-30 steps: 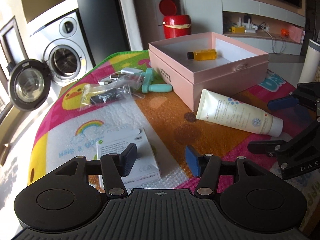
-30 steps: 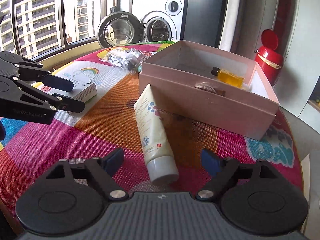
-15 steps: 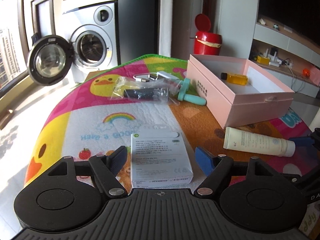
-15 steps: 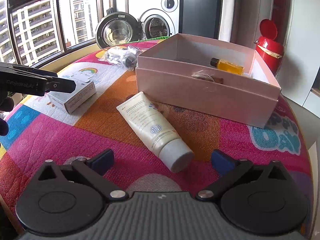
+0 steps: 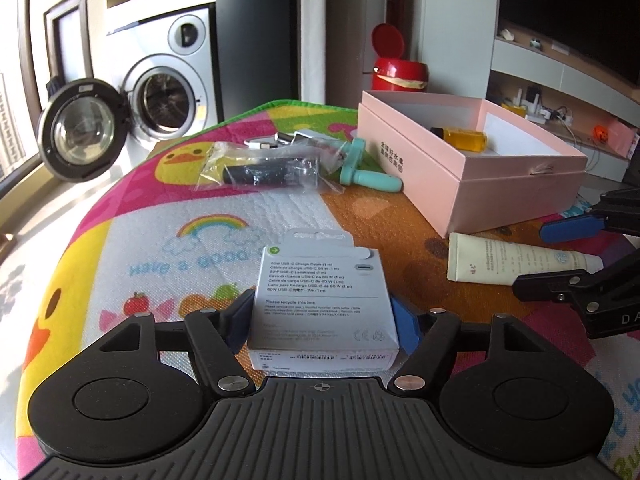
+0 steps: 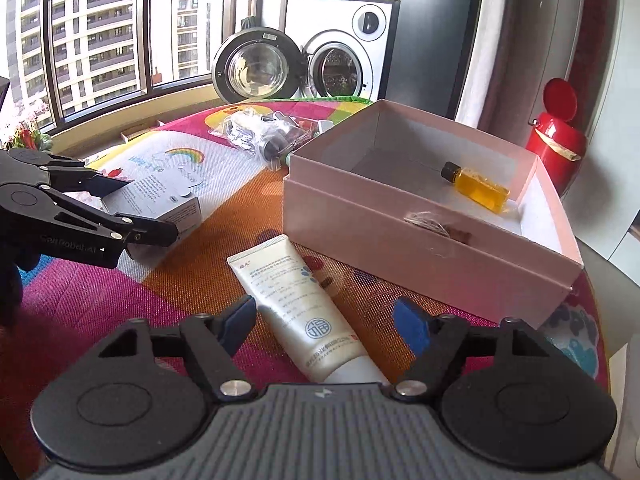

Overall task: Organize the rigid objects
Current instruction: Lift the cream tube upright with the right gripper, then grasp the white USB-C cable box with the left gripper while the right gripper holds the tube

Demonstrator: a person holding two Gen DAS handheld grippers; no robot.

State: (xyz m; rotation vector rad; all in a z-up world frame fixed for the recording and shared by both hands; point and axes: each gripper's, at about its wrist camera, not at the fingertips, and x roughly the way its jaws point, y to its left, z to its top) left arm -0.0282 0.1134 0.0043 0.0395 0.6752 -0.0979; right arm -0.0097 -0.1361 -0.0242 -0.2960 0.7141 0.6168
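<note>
A white cable box [image 5: 324,300] lies on the colourful mat between the blue pads of my left gripper [image 5: 322,320]; the pads sit at its two sides and look closed on it. It also shows in the right wrist view [image 6: 160,196]. A cream tube [image 6: 304,312] lies on the mat between the open fingers of my right gripper [image 6: 326,320], untouched. It also shows in the left wrist view [image 5: 516,260]. The open pink box [image 6: 428,220] holds a small yellow bottle [image 6: 476,186].
A plastic bag with a dark item [image 5: 264,172], a teal tool [image 5: 360,168] and silver adapters [image 5: 276,140] lie beyond the cable box. A red bin [image 5: 396,68] and a washing machine [image 5: 160,96] with its door open stand behind the table.
My left gripper has moved forward and its pads have come in on the cable box. My right gripper has moved forward so that the tube lies between its fingers.
</note>
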